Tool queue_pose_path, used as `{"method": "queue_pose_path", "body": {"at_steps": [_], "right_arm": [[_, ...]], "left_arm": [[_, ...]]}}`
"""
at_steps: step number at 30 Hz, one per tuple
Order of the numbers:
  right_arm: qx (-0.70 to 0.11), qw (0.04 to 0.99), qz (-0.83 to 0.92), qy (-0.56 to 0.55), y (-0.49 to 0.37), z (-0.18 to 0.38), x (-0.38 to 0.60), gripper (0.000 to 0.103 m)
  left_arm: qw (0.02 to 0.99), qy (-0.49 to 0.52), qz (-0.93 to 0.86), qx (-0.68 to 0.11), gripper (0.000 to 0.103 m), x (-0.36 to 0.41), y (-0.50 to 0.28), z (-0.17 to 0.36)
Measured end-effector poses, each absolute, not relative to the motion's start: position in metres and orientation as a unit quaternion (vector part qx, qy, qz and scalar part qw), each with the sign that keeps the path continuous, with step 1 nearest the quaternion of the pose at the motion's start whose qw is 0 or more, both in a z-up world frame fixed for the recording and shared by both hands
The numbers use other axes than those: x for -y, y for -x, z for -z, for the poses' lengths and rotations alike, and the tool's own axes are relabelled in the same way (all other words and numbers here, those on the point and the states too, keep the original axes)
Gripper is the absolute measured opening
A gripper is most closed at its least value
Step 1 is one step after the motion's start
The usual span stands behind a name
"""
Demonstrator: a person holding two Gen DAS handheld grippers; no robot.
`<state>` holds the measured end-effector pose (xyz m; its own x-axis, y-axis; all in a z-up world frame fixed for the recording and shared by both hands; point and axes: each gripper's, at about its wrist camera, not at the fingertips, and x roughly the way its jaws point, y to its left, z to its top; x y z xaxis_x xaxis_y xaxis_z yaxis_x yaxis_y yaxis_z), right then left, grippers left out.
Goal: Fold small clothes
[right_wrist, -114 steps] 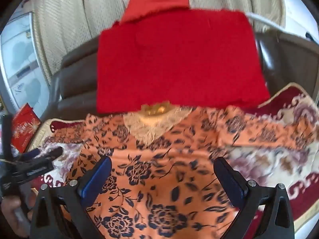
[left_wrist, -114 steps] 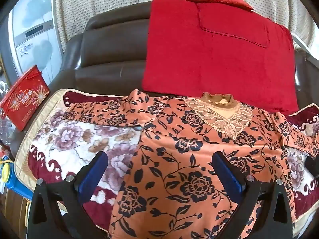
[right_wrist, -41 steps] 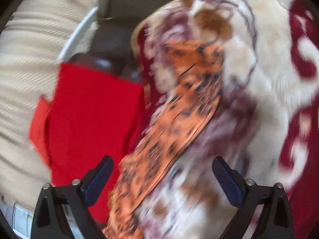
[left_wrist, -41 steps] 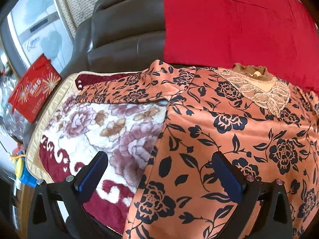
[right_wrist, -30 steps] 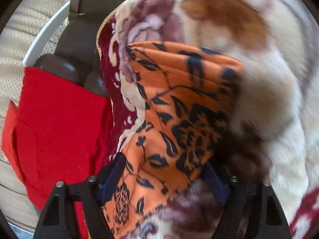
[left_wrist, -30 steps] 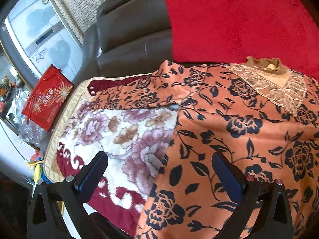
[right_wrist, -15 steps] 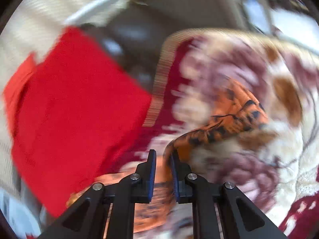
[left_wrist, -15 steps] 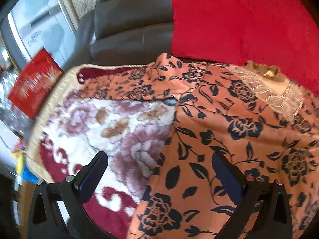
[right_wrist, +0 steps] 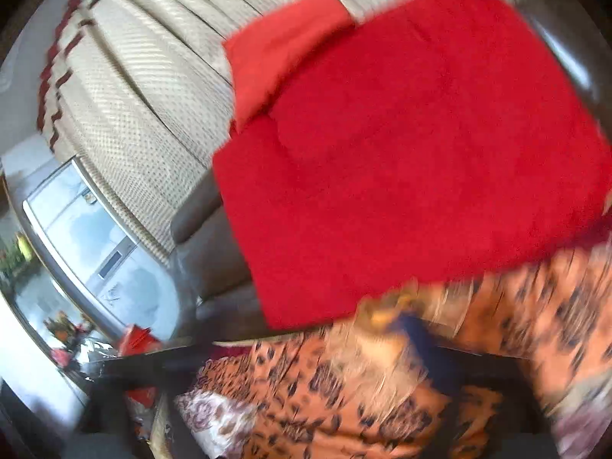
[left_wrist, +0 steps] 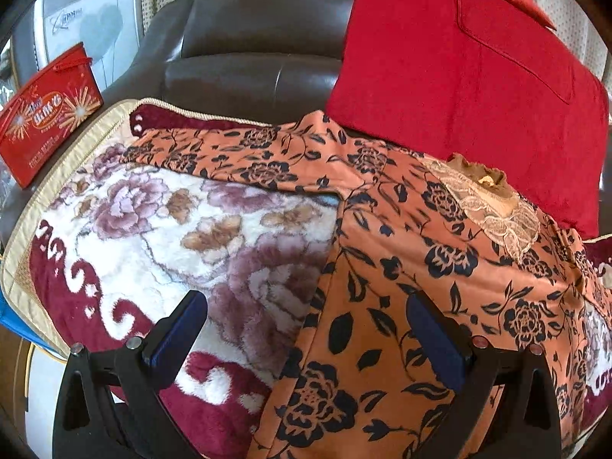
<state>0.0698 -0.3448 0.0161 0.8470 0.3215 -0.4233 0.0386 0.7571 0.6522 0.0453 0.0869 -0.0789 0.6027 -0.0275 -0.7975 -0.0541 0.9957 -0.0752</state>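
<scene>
Since the frames a second or so back, the right claw [right_wrist: 382,390] has swung from the far sleeve end toward the garment's middle; its view, which showed the fingers pinched on orange cloth half a second ago, is now a heavy smear. Whether it still grips the sleeve cannot be told: one dark blue pad [right_wrist: 417,344] shows against orange fabric at lower centre, the other is lost in blur. The left claw [left_wrist: 306,332] has hardly shifted, and its fingers remain spread wide and empty at the bottom of its frame.

The orange floral blouse [left_wrist: 420,267] lies flat on the plush flower-patterned blanket [left_wrist: 153,229] over a dark leather sofa [left_wrist: 260,46], lace collar [left_wrist: 497,214] toward the upper right, its body running from collar down to the lower centre of the frame. A red cloth [left_wrist: 459,69] hangs over the sofa back behind it, and a red box [left_wrist: 42,114] sits at the left edge.

The blouse's left sleeve [left_wrist: 229,153] stretches from the shoulder toward the upper left, its long axis lying crosswise ahead of the left claw. That claw is plainly the nearer one to it, hovering low over the blouse's side edge, pointing forward and level, one finger above bare blanket, the other above the body panel. Likely the next fold brings this sleeve inward across the body.
</scene>
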Motion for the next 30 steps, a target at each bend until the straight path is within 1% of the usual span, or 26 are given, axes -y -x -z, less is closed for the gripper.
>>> {"method": "queue_pose_path", "body": {"at_steps": [2, 4, 6, 8, 10, 14, 15, 17, 19, 20, 21, 22, 24, 26, 30], "right_arm": [[-0.280, 0.874, -0.058, -0.393, -0.050, 0.029, 0.382, 0.101], [-0.264, 0.867, -0.003, -0.423, -0.023, 0.051, 0.432, 0.095], [-0.234, 0.847, 0.073, -0.471, 0.022, 0.072, 0.506, 0.080], [-0.212, 0.823, 0.143, -0.507, 0.061, 0.089, 0.565, 0.080], [-0.185, 0.779, 0.218, -0.558, 0.104, 0.116, 0.631, 0.080], [-0.181, 0.740, 0.277, -0.586, 0.134, 0.148, 0.711, 0.079], [-0.179, 0.736, 0.285, -0.587, 0.133, 0.152, 0.721, 0.074], [-0.180, 0.735, 0.287, -0.587, 0.126, 0.150, 0.736, 0.068], [-0.221, 0.740, 0.291, -0.564, 0.107, 0.149, 0.747, 0.051], [-0.243, 0.736, 0.300, -0.556, 0.098, 0.151, 0.749, 0.032], [-0.254, 0.732, 0.311, -0.551, 0.091, 0.152, 0.752, 0.016], [-0.260, 0.736, 0.311, -0.543, 0.085, 0.150, 0.751, 0.008], [-0.282, 0.764, 0.316, -0.487, 0.064, 0.132, 0.741, 0.007], [-0.285, 0.811, 0.288, -0.422, 0.037, 0.097, 0.716, 0.007], [-0.276, 0.896, 0.204, -0.281, -0.028, 0.013, 0.613, 0.006]], "left_arm": [[0.890, 0.049, -0.010, -0.453, 0.103, -0.091, -0.044, 0.084], [0.887, 0.054, -0.009, -0.458, 0.103, -0.093, -0.046, 0.089], [0.886, 0.058, -0.010, -0.460, 0.103, -0.091, -0.048, 0.092], [0.883, 0.061, -0.004, -0.466, 0.103, -0.083, -0.051, 0.094], [0.881, 0.055, 0.003, -0.471, 0.103, -0.072, -0.053, 0.095], [0.876, 0.023, 0.027, -0.480, 0.103, -0.043, -0.054, 0.096], [0.876, 0.019, 0.030, -0.482, 0.103, -0.038, -0.054, 0.096], [0.875, 0.013, 0.033, -0.483, 0.103, -0.034, -0.053, 0.096], [0.874, 0.012, 0.034, -0.484, 0.103, -0.032, -0.054, 0.095], [0.874, 0.014, 0.032, -0.484, 0.103, -0.034, -0.053, 0.095], [0.875, 0.016, 0.030, -0.483, 0.103, -0.036, -0.053, 0.094], [0.875, 0.016, 0.028, -0.482, 0.103, -0.039, -0.054, 0.094], [0.877, 0.024, 0.023, -0.479, 0.103, -0.049, -0.053, 0.094], [0.878, 0.032, 0.015, -0.477, 0.103, -0.058, -0.055, 0.097], [0.876, 0.061, 0.013, -0.478, 0.103, -0.070, -0.057, 0.101]]}}
